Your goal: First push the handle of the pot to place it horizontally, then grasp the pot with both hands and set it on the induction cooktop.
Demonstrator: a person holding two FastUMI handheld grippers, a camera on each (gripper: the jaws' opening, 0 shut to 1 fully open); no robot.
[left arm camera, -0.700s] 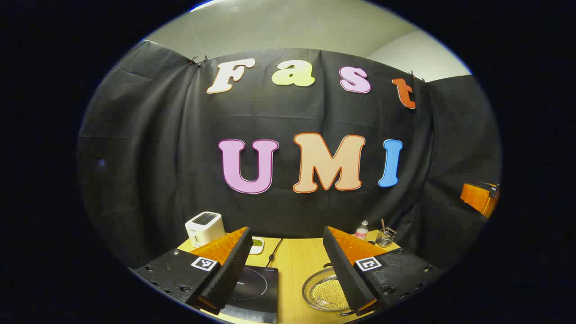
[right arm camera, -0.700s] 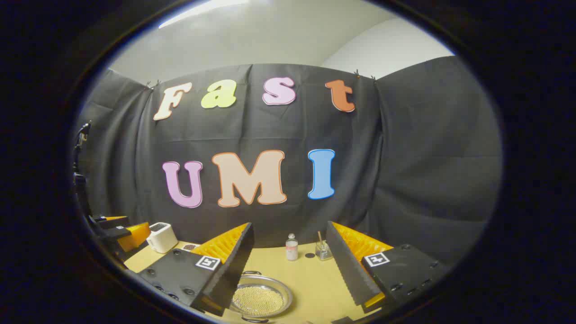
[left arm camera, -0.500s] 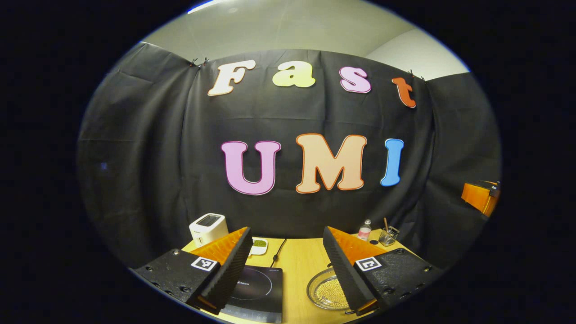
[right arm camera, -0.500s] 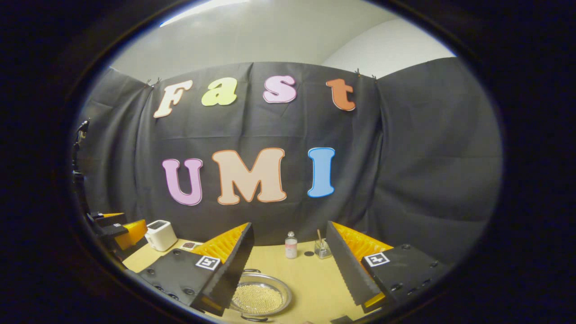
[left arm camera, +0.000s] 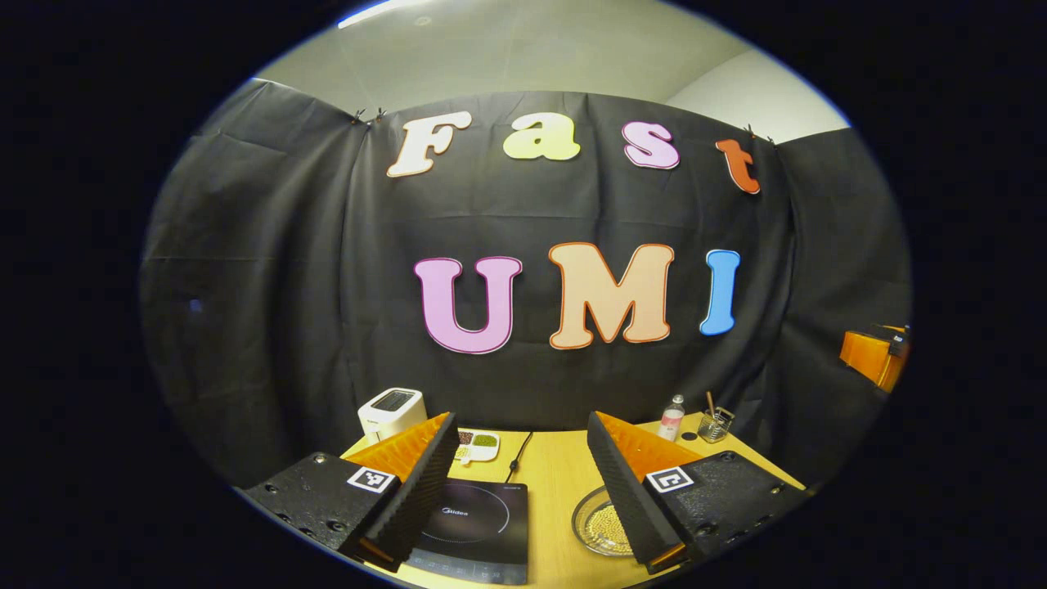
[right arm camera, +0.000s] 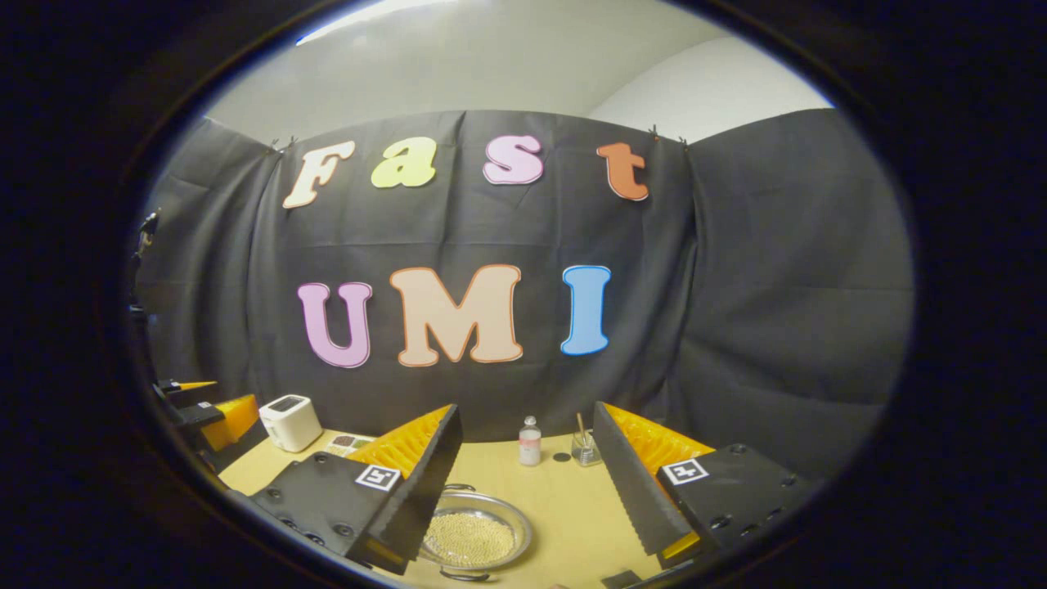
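Hovering spread, right tool (right arm camera: 523,491) above pot (right arm camera: 474,536), cooktop (left arm camera: 478,528) left.

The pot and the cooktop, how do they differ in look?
The pot is round, shiny metal and holds small pale beads; the cooktop is a flat, dark, squarish slab with nothing on it. The cooktop trails a cord; the pot has loop handles. Both rest on the wooden table.
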